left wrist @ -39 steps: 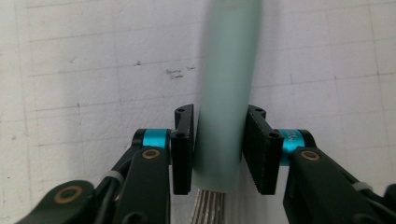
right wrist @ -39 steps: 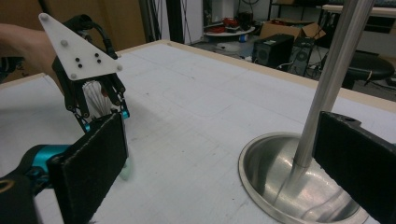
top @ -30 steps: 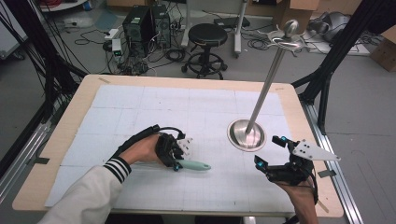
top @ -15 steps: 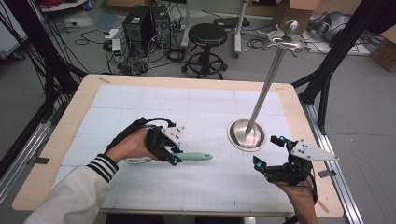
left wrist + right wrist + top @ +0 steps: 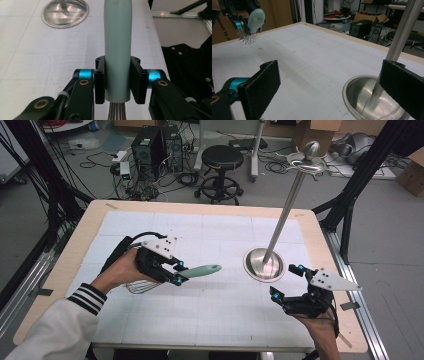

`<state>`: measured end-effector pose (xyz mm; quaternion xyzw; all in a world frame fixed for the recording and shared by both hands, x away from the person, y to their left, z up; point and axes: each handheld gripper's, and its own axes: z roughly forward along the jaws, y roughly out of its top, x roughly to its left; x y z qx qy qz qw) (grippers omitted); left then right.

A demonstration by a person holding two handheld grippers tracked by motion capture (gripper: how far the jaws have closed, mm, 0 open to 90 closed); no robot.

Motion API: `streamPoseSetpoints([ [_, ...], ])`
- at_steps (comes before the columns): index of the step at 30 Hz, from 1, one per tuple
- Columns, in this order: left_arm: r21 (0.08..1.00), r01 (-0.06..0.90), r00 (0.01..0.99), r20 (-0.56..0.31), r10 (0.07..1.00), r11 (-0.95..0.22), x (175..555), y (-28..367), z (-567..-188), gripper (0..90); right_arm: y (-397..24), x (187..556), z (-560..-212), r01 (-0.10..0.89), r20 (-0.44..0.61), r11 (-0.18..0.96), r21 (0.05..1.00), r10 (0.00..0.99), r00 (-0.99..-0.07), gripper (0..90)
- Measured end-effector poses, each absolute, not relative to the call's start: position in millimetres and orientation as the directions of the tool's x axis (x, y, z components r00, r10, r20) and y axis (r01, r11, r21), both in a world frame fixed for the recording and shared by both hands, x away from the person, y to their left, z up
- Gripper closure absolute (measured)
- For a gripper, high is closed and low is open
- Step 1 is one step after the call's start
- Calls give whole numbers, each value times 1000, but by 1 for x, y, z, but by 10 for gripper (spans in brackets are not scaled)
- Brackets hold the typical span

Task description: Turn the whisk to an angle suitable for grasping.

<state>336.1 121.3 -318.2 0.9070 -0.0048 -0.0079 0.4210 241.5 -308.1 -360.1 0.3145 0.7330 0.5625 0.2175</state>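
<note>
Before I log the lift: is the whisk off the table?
Yes. The left gripper holds the whisk by its handle, wires hanging clear above the table.

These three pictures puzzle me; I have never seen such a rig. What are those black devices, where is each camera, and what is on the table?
A person sits at a table holding a two-jaw gripper in each hand. The high view looks down from above; the other two cameras ride on the grippers and look along their black jaws. The left gripper is shut on the pale green handle of a wire whisk, lifted off the surface. The right gripper is open and holds nothing, close to a metal stand: a round base with a tall pole.
</note>
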Motion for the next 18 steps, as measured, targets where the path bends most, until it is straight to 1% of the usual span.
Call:
streamPoseSetpoints([
  [2, 777, 7, 1000, -18, -10, -629, 335, 126, -315, 694, -308, 242, -360, 222, 36, 173, 960, 706, -708, 24],
  [8, 811, -2, 1000, 7, 5, -585, 334, 137, -300, 694, -305, 245, -359, 228, 36, 182, 956, 703, -711, 24],
  [13, 825, -22, 999, 39, 19, -565, 331, 139, -284, 694, -303, 246, -356, 223, 26, 193, 956, 698, -715, 24],
  [18, 856, -35, 998, 56, 25, -516, 328, 137, -266, 694, -302, 246, -354, 222, 22, 198, 955, 697, -717, 24],
])
